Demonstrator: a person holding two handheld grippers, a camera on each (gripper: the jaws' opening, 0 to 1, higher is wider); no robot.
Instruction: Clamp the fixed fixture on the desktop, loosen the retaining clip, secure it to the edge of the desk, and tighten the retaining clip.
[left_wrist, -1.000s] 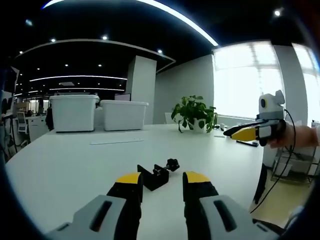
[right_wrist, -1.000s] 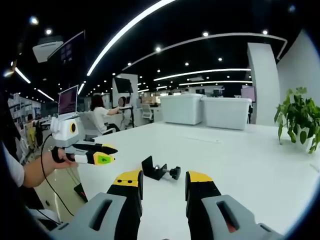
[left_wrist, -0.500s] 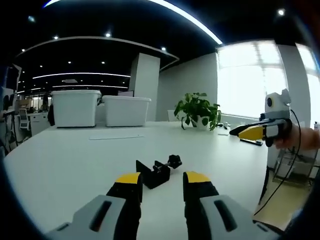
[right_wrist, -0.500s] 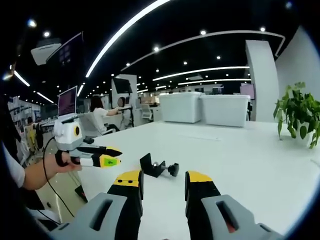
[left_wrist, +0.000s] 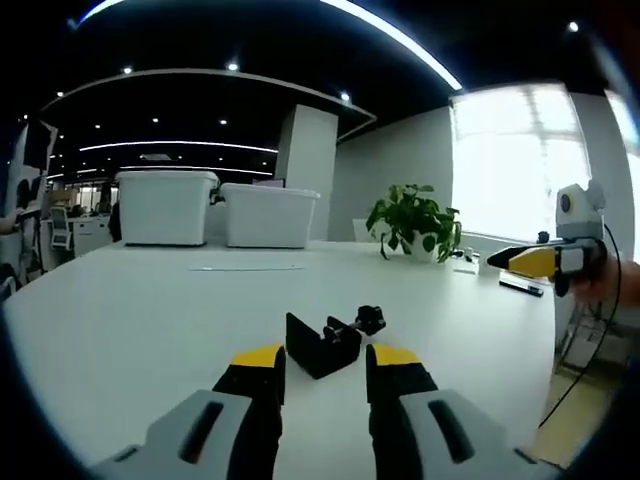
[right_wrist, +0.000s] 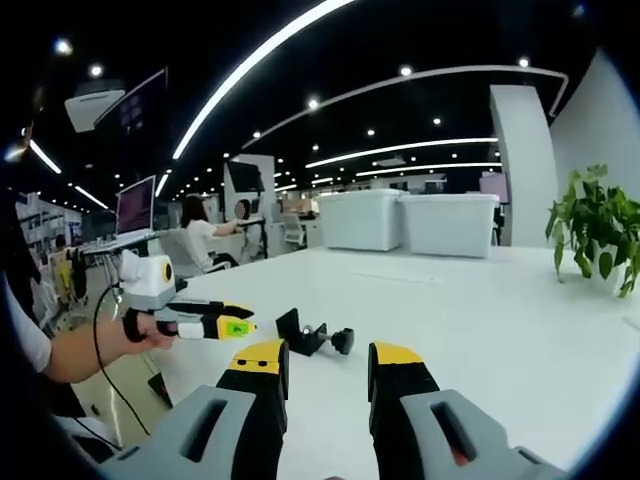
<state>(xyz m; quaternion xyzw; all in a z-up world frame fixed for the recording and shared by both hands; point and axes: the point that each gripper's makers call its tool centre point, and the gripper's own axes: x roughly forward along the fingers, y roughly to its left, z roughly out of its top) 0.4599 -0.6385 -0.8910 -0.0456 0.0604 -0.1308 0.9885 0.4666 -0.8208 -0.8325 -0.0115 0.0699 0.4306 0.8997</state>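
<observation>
A small black clamp fixture (left_wrist: 324, 343) with a screw and round knob (left_wrist: 371, 319) lies on the white desk (left_wrist: 150, 310). In the left gripper view it sits just beyond my left gripper (left_wrist: 322, 362), which is open with nothing between its yellow-tipped fingers. My right gripper (left_wrist: 545, 260) hovers at the far right, held by a hand. In the right gripper view the fixture (right_wrist: 303, 336) lies ahead and left of my open right gripper (right_wrist: 325, 360). The left gripper (right_wrist: 215, 322) reaches toward the fixture from the left, a short way from it.
Two white storage bins (left_wrist: 168, 207) and a potted plant (left_wrist: 415, 220) stand at the desk's far side. The desk edge (left_wrist: 548, 350) runs near my right gripper, with floor and a cable below. A seated person (right_wrist: 200, 228) and monitors are off to the left.
The left gripper has moved closer to the fixture, which now looks larger in its view. In the right gripper view the left gripper has advanced rightward toward the clamp.
</observation>
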